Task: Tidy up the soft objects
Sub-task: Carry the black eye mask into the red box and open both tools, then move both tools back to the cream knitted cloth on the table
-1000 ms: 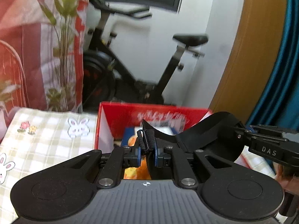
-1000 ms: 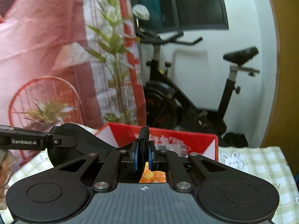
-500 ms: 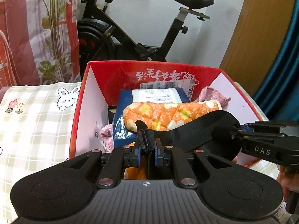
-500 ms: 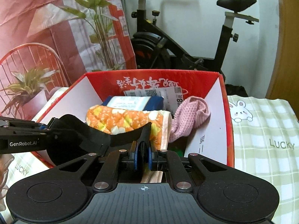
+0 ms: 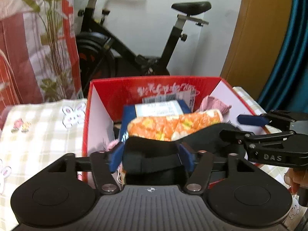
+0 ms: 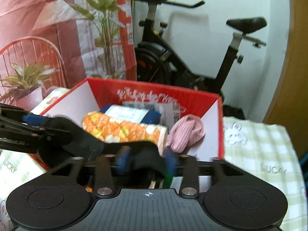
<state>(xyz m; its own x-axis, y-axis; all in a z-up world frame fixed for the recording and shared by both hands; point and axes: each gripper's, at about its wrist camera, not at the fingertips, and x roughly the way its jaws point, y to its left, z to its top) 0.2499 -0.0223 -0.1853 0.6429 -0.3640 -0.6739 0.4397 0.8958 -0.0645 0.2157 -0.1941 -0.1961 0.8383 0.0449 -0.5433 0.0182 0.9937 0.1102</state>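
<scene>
A black soft band [image 5: 154, 154] hangs over the near edge of the red box [image 5: 154, 88], stretched between both grippers. My left gripper [image 5: 149, 154] is open, its blue pads apart on either side of the band. My right gripper [image 6: 147, 160] is open too, with the band [image 6: 146, 154] lying loose between its pads. The right gripper also shows in the left wrist view [image 5: 256, 129]. Inside the box lie an orange flowered roll [image 5: 173, 125], a pink knit cloth [image 6: 184, 132] and a blue packet [image 5: 159, 109].
The red box [image 6: 192, 100] stands on a checked cloth with rabbits [image 5: 38, 130]. An exercise bike [image 5: 134, 44] stands behind it by the white wall. A red plant-print curtain [image 6: 48, 28] hangs at the left. A wooden door [image 5: 259, 38] is at the right.
Both grippers have opened and let go of the black band, which now rests over the box. Both cameras have tilted up a little.
</scene>
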